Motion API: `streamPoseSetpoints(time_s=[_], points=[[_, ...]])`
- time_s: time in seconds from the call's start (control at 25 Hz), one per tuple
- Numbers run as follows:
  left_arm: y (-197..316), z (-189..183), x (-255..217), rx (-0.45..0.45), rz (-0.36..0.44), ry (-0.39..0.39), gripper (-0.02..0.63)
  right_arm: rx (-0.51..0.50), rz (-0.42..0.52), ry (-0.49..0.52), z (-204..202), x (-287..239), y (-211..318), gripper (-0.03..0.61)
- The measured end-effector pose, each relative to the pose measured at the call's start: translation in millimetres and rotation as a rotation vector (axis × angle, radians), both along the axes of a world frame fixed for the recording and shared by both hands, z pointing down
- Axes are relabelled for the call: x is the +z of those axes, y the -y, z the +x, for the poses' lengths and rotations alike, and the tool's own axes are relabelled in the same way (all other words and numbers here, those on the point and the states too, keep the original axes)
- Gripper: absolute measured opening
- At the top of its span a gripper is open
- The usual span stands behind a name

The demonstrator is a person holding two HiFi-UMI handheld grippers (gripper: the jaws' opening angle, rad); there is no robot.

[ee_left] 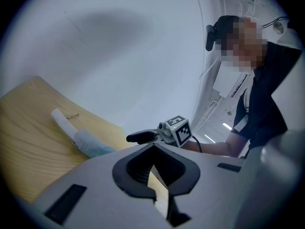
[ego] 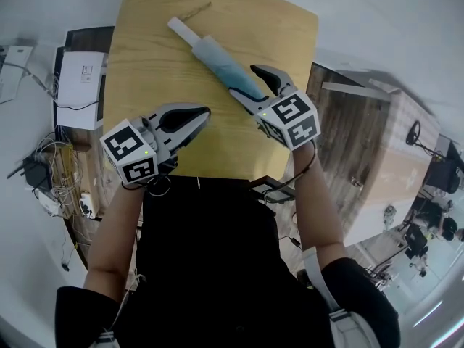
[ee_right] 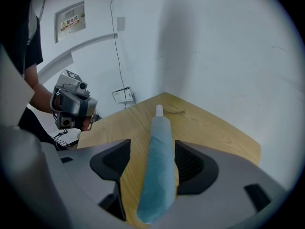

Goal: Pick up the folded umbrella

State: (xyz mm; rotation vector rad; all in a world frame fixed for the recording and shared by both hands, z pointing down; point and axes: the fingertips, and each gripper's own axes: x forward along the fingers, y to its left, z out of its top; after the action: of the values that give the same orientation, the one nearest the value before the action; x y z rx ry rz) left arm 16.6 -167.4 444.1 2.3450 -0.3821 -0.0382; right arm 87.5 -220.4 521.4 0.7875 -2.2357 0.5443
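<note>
The folded umbrella [ego: 216, 58], pale blue with a white handle end, lies diagonally on the wooden table [ego: 145, 56]. My right gripper [ego: 251, 83] points down over its near end. The jaws stand open on either side of the blue fabric [ee_right: 159, 166], and a gap shows at the left pad. My left gripper [ego: 197, 117] hovers over the table's near left part, apart from the umbrella, jaws together and nothing in them. In the left gripper view [ee_left: 155, 175] the umbrella [ee_left: 83, 142] lies ahead to the left, with the right gripper [ee_left: 143, 136] beyond it.
A thin twig-like scrap [ego: 192, 11] lies on the table by the umbrella's white end. Left of the table stand a white box [ego: 80, 78] and tangled cables [ego: 51, 172] on the floor. The table's near edge [ego: 217, 176] is just before the person's body.
</note>
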Motion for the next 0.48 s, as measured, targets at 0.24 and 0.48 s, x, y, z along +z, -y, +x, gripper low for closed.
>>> streamPoseSetpoints(time_s=[0.24,0.48], points=[[2.2,-4.8,6.6,-0.001,-0.014,0.002,0.011,-0.007,-0.051,-0.052,1.9,31.2,1.0,0.293],[4.9,-8.8,7.2,-0.006,-0.016,0.002,0.011,-0.022,-0.082,-0.100,-2.5,48.1,3.2,0.307]])
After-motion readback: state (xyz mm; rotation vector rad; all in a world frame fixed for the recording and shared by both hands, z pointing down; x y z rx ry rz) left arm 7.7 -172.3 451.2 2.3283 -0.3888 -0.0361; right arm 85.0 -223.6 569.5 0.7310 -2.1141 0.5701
